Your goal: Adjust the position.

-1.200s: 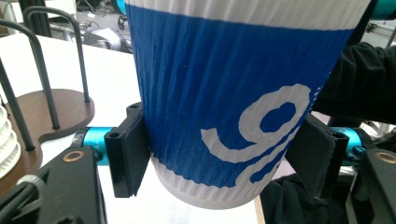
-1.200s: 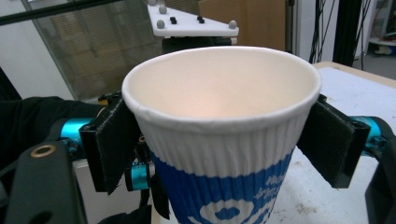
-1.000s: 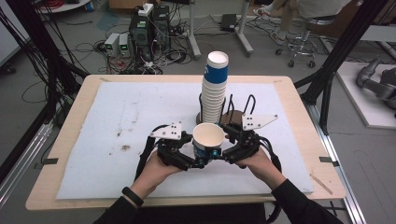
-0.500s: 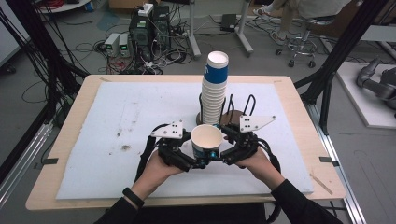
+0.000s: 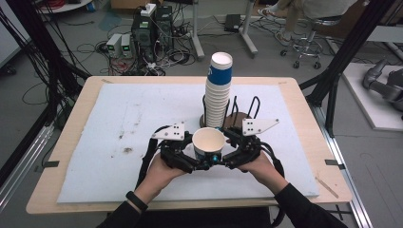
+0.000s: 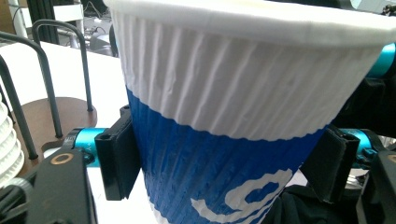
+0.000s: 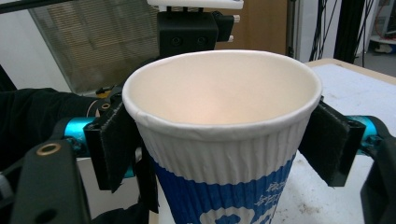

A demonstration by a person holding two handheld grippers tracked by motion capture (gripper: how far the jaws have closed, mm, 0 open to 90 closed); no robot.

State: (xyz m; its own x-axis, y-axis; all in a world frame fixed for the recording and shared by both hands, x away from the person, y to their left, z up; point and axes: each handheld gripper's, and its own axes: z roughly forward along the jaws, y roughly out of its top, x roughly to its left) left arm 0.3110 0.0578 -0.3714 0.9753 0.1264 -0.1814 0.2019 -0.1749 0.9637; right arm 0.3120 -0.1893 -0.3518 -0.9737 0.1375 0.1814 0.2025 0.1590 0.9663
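A ribbed paper cup (image 5: 209,141), white at the top and blue below, is held upright above the white mat near the front. My left gripper (image 5: 196,160) is shut on its blue lower part, with a pad (image 6: 117,158) pressed against each side of the cup (image 6: 224,140). My right gripper (image 5: 228,157) is shut on the same cup (image 7: 219,140) from the opposite side, its pads (image 7: 112,144) touching just under the rim. The cup's open mouth looks empty. A tall stack of matching cups (image 5: 218,90) stands just behind.
The stack sits in a holder with a round wooden base (image 5: 239,118) and black wire loops (image 5: 254,105). The white mat (image 5: 119,123) covers most of the wooden table (image 5: 304,109). Small dark stains (image 5: 127,150) mark the mat at left. Cables and equipment lie on the floor beyond.
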